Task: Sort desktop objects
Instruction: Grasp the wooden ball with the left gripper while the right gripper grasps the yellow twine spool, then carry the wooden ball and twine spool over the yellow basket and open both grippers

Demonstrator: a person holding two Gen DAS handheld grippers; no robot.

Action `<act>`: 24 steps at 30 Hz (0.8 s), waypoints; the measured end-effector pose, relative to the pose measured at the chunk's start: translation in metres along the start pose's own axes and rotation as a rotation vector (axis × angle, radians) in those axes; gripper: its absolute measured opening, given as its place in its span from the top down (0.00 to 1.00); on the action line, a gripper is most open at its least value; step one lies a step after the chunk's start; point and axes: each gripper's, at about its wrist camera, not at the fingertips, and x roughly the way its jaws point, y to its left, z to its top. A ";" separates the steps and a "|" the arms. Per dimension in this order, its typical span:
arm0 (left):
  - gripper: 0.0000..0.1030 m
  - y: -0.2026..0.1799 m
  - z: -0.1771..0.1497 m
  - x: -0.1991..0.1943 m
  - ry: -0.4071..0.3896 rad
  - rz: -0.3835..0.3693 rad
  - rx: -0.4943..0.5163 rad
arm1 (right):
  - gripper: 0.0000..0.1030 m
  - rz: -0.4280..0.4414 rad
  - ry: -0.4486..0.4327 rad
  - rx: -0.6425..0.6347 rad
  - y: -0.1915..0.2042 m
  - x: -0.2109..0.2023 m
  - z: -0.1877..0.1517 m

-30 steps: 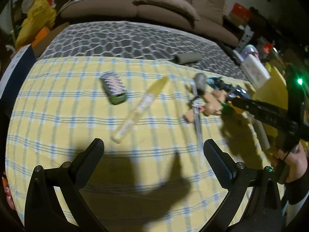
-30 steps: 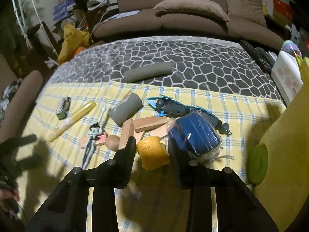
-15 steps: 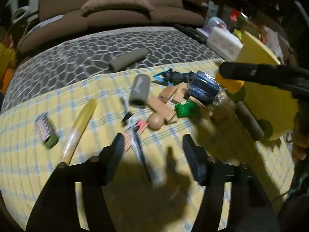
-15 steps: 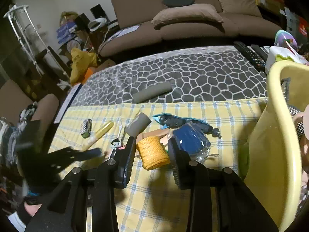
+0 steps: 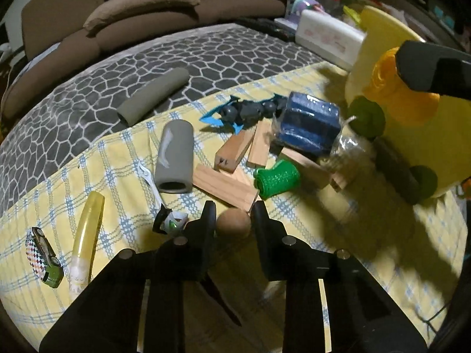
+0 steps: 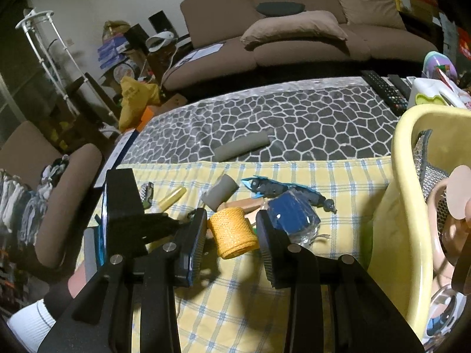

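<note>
Left gripper (image 5: 232, 216) closing around wooden ball (image 5: 233, 223) on yellow checked cloth (image 5: 117, 158); brown sofa (image 5: 147, 14) behind.

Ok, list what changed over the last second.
The left gripper swung from the bare cloth to the pile and is closing around the wooden ball. The right gripper lifted its orange roll toward the yellow basket. The pile stayed put.
</note>
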 end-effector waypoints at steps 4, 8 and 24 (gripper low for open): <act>0.79 -0.002 0.000 -0.001 -0.010 0.006 -0.012 | 0.66 0.005 -0.005 -0.002 0.000 -0.006 0.001; 0.79 -0.002 0.000 -0.011 -0.028 -0.017 -0.046 | 0.66 0.015 -0.038 0.000 -0.001 -0.024 0.004; 0.79 -0.076 0.110 -0.091 -0.168 -0.154 0.040 | 0.66 -0.119 -0.149 0.150 -0.107 -0.115 0.044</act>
